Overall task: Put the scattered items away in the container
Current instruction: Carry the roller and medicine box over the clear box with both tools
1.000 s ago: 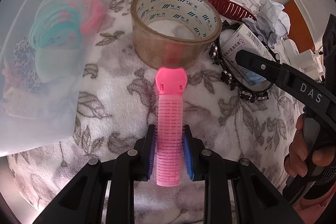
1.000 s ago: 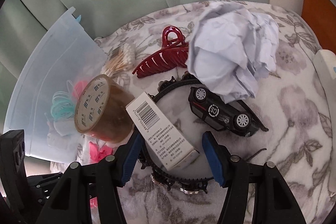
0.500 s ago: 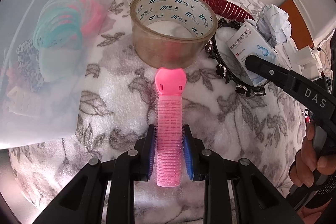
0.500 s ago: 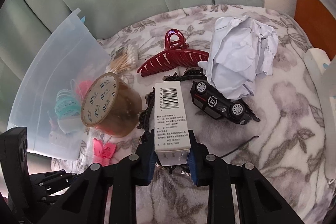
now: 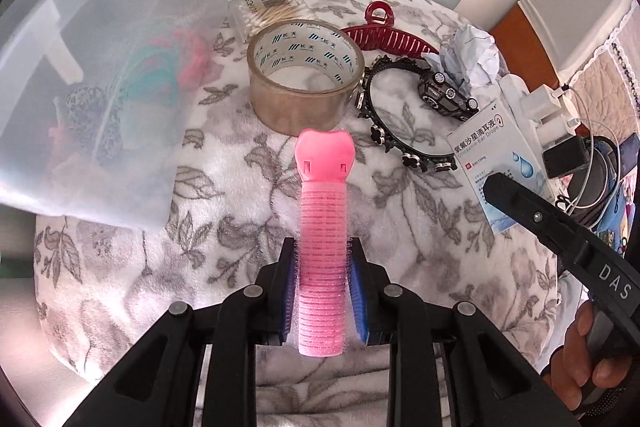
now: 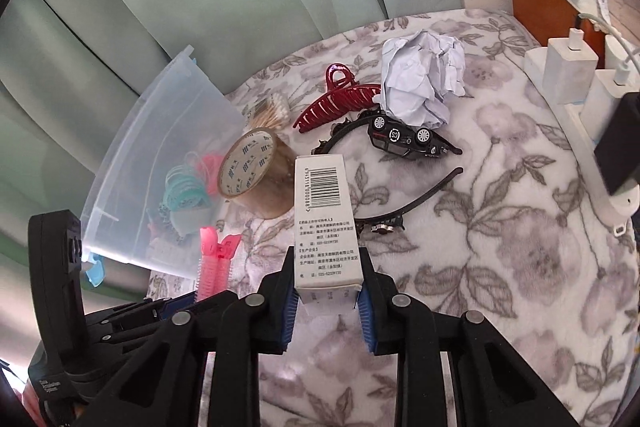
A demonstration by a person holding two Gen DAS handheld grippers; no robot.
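My left gripper (image 5: 323,283) is shut on a pink hair roller clip (image 5: 323,227) and holds it above the floral blanket, right of the clear plastic container (image 5: 112,67). My right gripper (image 6: 326,287) is shut on a white ear-drops box (image 6: 325,219), lifted off the blanket; the box also shows in the left wrist view (image 5: 496,163). On the blanket lie a tape roll (image 5: 306,75), a dark red claw clip (image 5: 384,35), a black headband (image 5: 404,123), a toy car (image 5: 448,95), crumpled paper (image 5: 472,55) and a pack of cotton swabs (image 5: 268,11).
The container (image 6: 160,163) holds hair ties and other small items. White chargers and a power strip (image 6: 576,75) lie along the blanket's right edge. Green curtains hang behind. The floral blanket (image 6: 500,247) covers the surface.
My right gripper closed on the box and lifted it away from the headband, toward the right. My left gripper rose with the roller clip; the container now looks farther off.
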